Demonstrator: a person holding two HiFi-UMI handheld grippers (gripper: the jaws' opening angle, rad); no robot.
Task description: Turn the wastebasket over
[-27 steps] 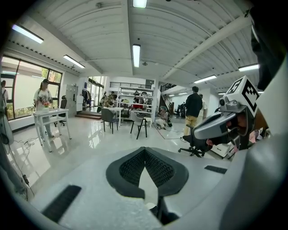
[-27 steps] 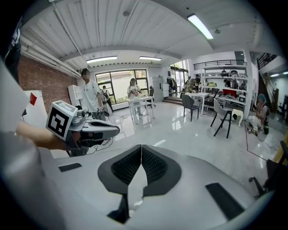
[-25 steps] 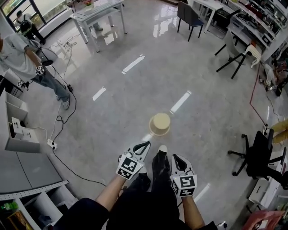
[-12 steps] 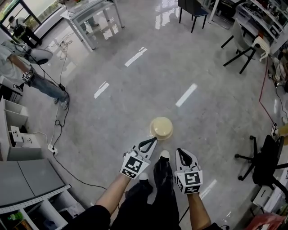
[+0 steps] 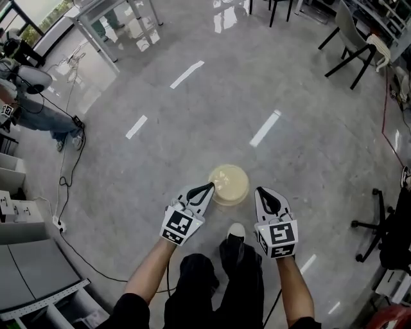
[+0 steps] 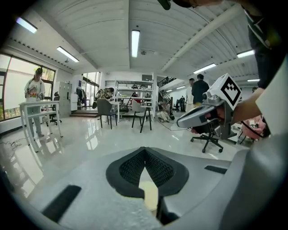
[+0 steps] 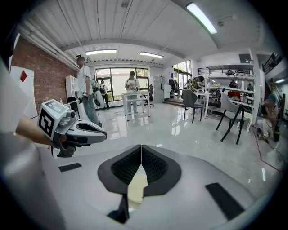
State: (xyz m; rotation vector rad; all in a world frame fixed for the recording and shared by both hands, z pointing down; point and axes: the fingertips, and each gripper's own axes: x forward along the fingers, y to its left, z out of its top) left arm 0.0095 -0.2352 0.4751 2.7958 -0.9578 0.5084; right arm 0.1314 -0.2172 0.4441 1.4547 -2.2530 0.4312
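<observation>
The cream wastebasket [image 5: 228, 184] sits mid-frame on the floor [image 5: 308, 96] between the left gripper [image 5: 204, 191] and right gripper [image 5: 263, 195], both clenched on nothing. Closed jaws could merely shove it skidding across the glossy floor.

A: Position of the wastebasket [image 5: 228, 184]?
B: On the floor [image 5: 308, 148], just ahead of the shoe [image 5: 236, 231]. Left gripper [image 5: 207, 189] close at its left edge, right gripper [image 5: 262, 192] near its right; contact cannot be told.
A: Surroundings?
B: Table [image 5: 96, 16] far ahead on the left, cable [image 5: 64, 186] on the floor at left, wheeled chair [image 5: 392, 225] well apart at right
</observation>
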